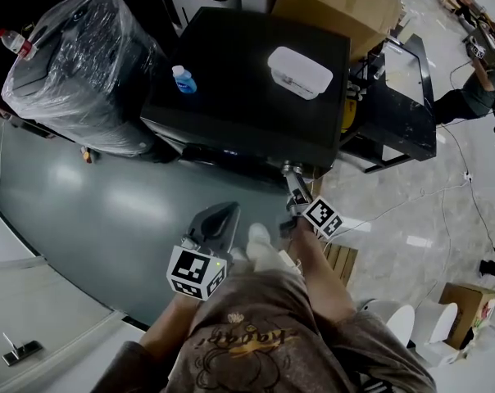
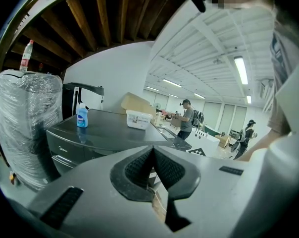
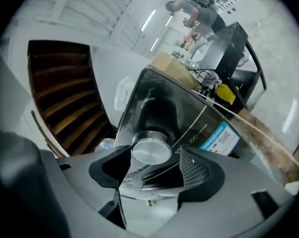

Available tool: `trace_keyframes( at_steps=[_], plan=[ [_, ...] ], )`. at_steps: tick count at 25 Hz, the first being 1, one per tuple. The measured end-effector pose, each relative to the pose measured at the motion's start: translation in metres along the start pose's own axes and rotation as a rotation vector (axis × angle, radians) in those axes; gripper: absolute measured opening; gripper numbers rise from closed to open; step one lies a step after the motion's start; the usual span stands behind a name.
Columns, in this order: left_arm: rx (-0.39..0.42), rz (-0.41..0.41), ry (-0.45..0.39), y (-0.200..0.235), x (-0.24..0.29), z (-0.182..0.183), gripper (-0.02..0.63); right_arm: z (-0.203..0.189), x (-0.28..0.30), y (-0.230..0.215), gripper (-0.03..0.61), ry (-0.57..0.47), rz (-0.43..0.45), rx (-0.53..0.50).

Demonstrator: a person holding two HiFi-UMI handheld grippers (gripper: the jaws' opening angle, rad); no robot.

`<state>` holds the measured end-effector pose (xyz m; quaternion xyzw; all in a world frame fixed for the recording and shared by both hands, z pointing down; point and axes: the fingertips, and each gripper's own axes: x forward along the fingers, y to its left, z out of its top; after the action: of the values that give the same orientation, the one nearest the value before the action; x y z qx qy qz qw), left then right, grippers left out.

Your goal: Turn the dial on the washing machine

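Note:
The dark washing machine [image 1: 247, 80] stands in front of me, and its front panel [image 3: 199, 128] fills the right gripper view. A round silver dial [image 3: 150, 150] sticks out of that panel. My right gripper [image 3: 152, 166] is open with the dial between its jaws; a narrow gap shows between the dial and the right pad [image 3: 195, 168]. In the head view the right gripper [image 1: 292, 185] reaches the machine's front edge and hides the dial. My left gripper [image 1: 217, 219] hangs lower, away from the machine. Its jaws [image 2: 153, 155] are shut with nothing between them.
On the machine's top stand a blue bottle [image 1: 183, 79] and a white lidded box [image 1: 300, 72]. A plastic-wrapped bulky object [image 1: 75, 64] stands to the left, cardboard boxes [image 1: 338, 2] behind. A black frame stand [image 1: 403, 97] is at the right. People [image 2: 185, 118] stand far off.

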<state>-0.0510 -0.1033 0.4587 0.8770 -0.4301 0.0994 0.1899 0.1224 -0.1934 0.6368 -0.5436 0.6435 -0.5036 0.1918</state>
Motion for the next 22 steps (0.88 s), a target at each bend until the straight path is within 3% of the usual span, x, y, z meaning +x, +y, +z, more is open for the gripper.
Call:
trace_keyframes(
  at_steps=[10,16,22],
  plan=[
    [-0.009,-0.02,-0.012,-0.004,0.002,0.002,0.0,-0.006,0.001,0.006,0.278,0.094,-0.249,-0.491],
    [-0.009,-0.02,-0.022,-0.002,0.003,0.005,0.0,-0.012,0.009,0.008,0.278,0.142,-0.33,-0.607],
    [-0.013,-0.011,-0.026,0.001,0.003,0.007,0.0,-0.015,0.014,0.002,0.278,0.183,-0.371,-0.614]
  ],
)
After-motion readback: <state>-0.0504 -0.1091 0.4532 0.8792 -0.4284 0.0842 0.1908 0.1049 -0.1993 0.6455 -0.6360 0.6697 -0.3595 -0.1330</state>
